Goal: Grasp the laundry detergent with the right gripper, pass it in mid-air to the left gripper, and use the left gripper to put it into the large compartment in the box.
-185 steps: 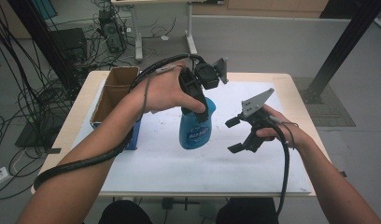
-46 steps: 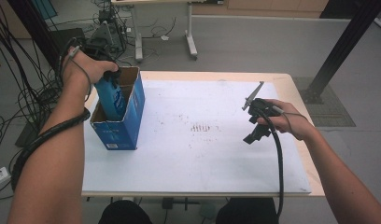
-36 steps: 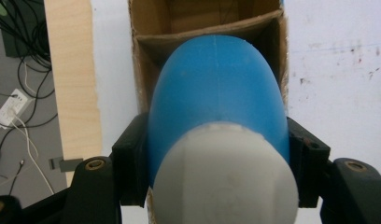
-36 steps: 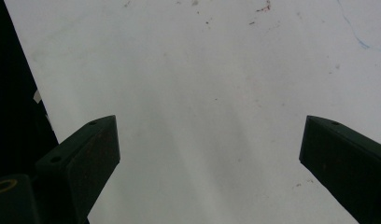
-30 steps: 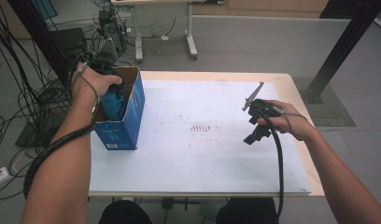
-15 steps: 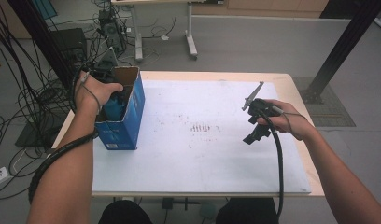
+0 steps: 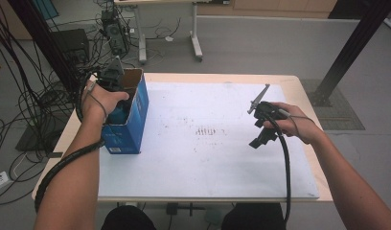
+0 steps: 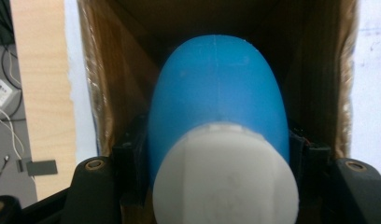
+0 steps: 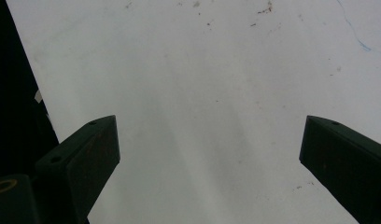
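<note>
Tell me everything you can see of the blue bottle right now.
The blue bottle looks like smooth matte plastic with a faint seam down its rounded body and a white end toward the camera. It sits down inside the open cardboard box at the table's left, between brown inner walls. The left claw is shut on its sides.

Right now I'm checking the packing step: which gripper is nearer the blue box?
Left. The left gripper is down inside the blue box, shut on the blue bottle. The right gripper hangs open over the mat, far across the table.
</note>
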Motion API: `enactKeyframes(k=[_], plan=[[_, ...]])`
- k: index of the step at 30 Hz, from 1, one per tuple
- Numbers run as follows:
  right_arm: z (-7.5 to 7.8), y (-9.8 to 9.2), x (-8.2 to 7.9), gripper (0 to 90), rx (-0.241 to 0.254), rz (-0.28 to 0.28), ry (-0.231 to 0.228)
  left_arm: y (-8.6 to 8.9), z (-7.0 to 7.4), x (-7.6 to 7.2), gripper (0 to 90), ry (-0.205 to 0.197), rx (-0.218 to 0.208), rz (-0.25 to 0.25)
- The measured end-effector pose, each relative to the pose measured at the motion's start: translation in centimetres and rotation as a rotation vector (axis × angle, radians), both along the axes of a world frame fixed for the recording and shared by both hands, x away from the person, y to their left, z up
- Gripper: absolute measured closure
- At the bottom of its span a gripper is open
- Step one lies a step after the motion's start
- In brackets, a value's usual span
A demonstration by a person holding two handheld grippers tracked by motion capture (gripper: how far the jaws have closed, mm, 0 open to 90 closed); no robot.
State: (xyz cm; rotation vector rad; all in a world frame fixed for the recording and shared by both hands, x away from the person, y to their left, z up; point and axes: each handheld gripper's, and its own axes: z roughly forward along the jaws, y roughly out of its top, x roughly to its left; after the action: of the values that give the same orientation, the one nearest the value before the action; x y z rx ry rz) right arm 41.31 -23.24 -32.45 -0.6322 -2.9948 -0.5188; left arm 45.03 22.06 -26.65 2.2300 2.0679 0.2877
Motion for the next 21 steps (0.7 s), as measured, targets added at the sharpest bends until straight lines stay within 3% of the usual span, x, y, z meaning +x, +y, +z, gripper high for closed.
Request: enactKeyframes(k=[21], plan=[[-0.15,0.05,0.09,4.9,0.004,0.003,0.004,-0.15,-0.17,0.06,37.8,-0.002,0.005,-0.003]])
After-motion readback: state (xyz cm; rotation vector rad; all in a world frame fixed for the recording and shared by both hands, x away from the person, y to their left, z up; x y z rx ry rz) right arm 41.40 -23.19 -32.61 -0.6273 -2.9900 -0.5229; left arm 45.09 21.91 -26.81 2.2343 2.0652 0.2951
